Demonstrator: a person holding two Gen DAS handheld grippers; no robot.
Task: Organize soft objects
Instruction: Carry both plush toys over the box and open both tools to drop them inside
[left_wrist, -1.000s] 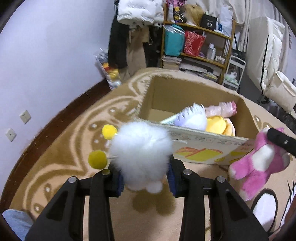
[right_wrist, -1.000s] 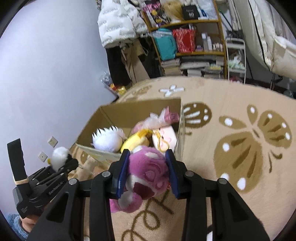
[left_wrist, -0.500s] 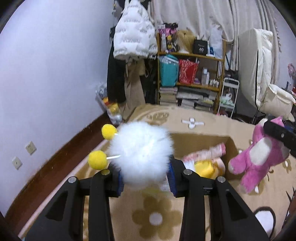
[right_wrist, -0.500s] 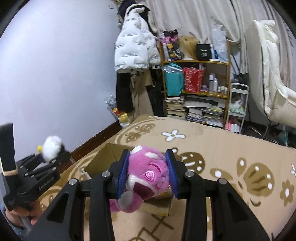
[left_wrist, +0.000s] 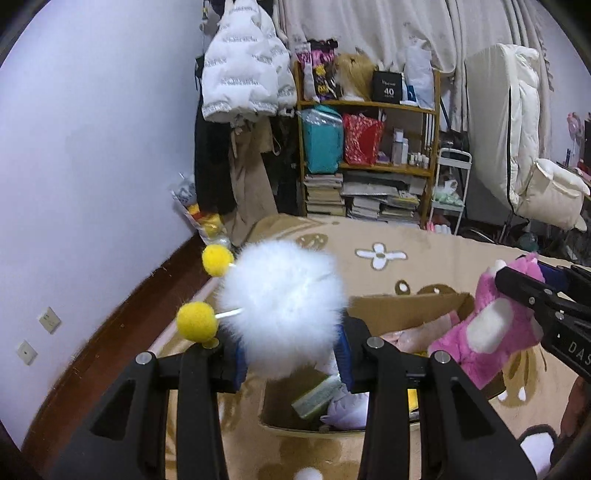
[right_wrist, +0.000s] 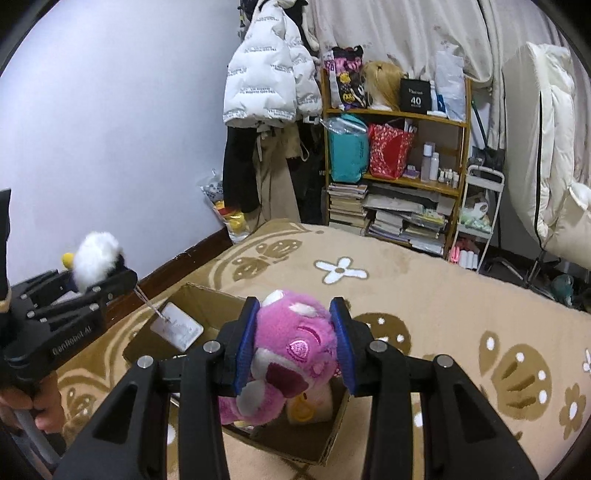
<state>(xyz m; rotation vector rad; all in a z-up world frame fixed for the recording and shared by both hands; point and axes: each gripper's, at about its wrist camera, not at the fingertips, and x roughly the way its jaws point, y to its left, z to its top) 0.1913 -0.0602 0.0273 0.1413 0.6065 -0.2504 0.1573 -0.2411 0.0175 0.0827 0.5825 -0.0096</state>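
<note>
Both wrist views forward, sharing cardboard box (left_wrist: 402, 306) (right_wrist: 207, 299)

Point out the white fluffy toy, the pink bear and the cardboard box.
white fluffy toy (left_wrist: 284, 310): left wrist view, middle of its fur ball.
pink bear (right_wrist: 295, 347): right wrist view, on its face.
cardboard box (left_wrist: 402, 308): left wrist view, bare inside of its far wall.

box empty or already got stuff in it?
Not empty. The box is open-topped and holds several soft toys; a lilac plush shows in the left view. How full is hidden by the grippers.
</note>
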